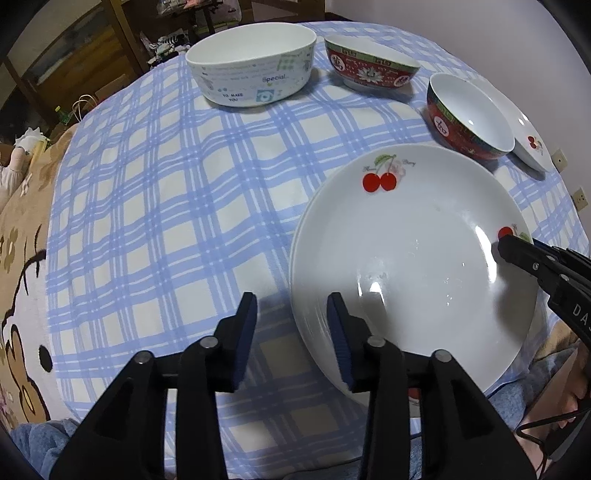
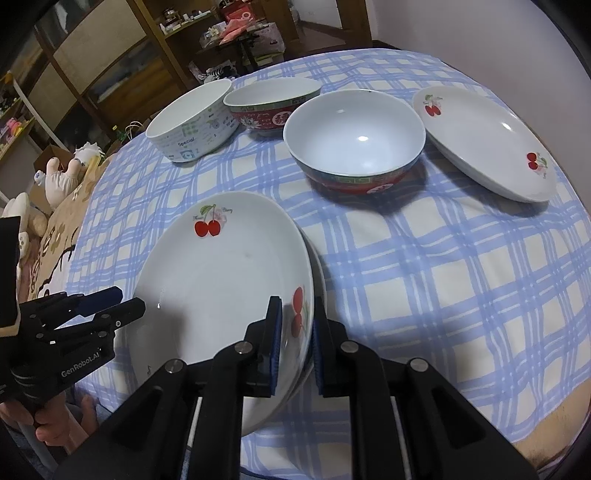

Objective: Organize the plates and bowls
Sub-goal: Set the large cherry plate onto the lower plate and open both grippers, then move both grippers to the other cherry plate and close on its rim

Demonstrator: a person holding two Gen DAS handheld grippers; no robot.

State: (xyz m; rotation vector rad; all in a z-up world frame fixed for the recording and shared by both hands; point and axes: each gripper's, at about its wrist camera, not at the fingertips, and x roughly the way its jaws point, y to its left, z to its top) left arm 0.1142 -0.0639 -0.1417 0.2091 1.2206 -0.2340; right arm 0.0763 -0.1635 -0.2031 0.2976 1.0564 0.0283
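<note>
A white cherry plate [image 1: 413, 258] [image 2: 229, 280] lies on top of another plate on the blue checked cloth. My right gripper [image 2: 297, 343] straddles its right rim, jaws around the rim with small gaps. My left gripper [image 1: 291, 332] is open at the plate's left edge, its right finger over the rim, holding nothing. It shows at the left of the right wrist view [image 2: 122, 302]. A further cherry plate [image 2: 484, 144] lies at the far right. Two red patterned bowls [image 2: 354, 144] [image 2: 271, 105] and a white printed bowl [image 2: 192, 122] stand behind.
The table [image 1: 166, 221] has a blue checked cloth. Left of it are a cartoon-print blanket [image 1: 22, 295] and stuffed toys [image 2: 59, 177]. Wooden shelves [image 2: 110, 55] stand behind. A wall [image 2: 480, 29] is at the right.
</note>
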